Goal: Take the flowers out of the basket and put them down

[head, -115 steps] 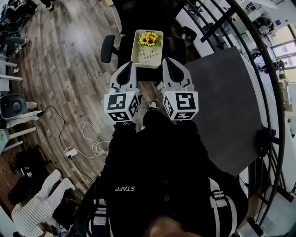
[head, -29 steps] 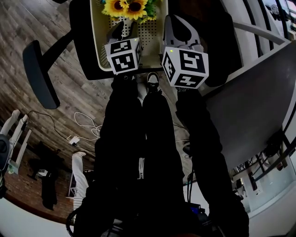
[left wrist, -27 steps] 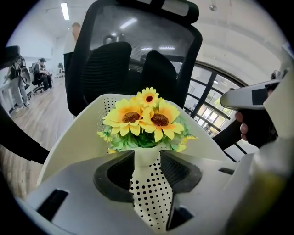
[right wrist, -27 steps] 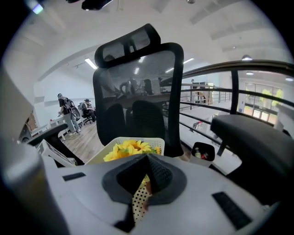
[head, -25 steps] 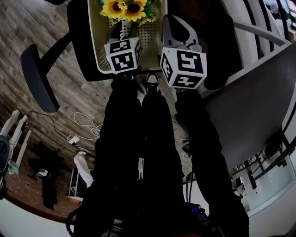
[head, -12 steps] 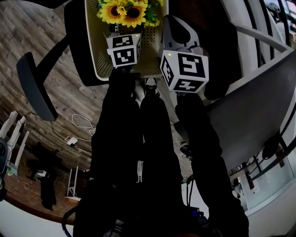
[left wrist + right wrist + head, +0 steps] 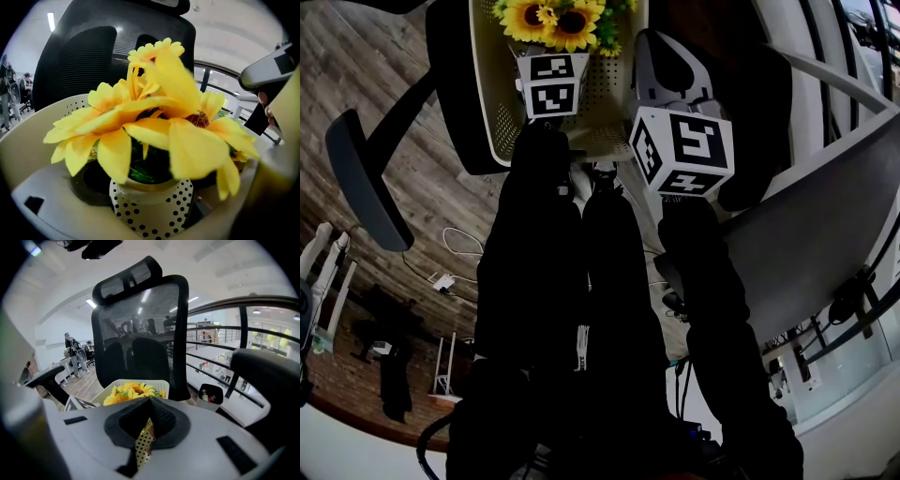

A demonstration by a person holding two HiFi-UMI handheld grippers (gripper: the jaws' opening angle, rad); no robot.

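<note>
Yellow sunflowers stand in a white pot with black dots, inside a cream perforated basket on an office chair seat. In the left gripper view the blooms fill the picture. My left gripper is low in the basket with its jaws on either side of the pot. The jaws have just been opening, and a gap shows on each side of the pot. In the head view its marker cube hides the jaws. My right gripper hovers over the basket's right edge with its jaws together and nothing between them.
A black mesh chair back rises behind the basket, with armrests on both sides. A grey table lies to the right. Cables trail on the wooden floor, and a railing runs beyond the chair.
My left gripper has pushed forward and down into the basket, right up to the flowers. The right gripper has stayed where it was.
</note>
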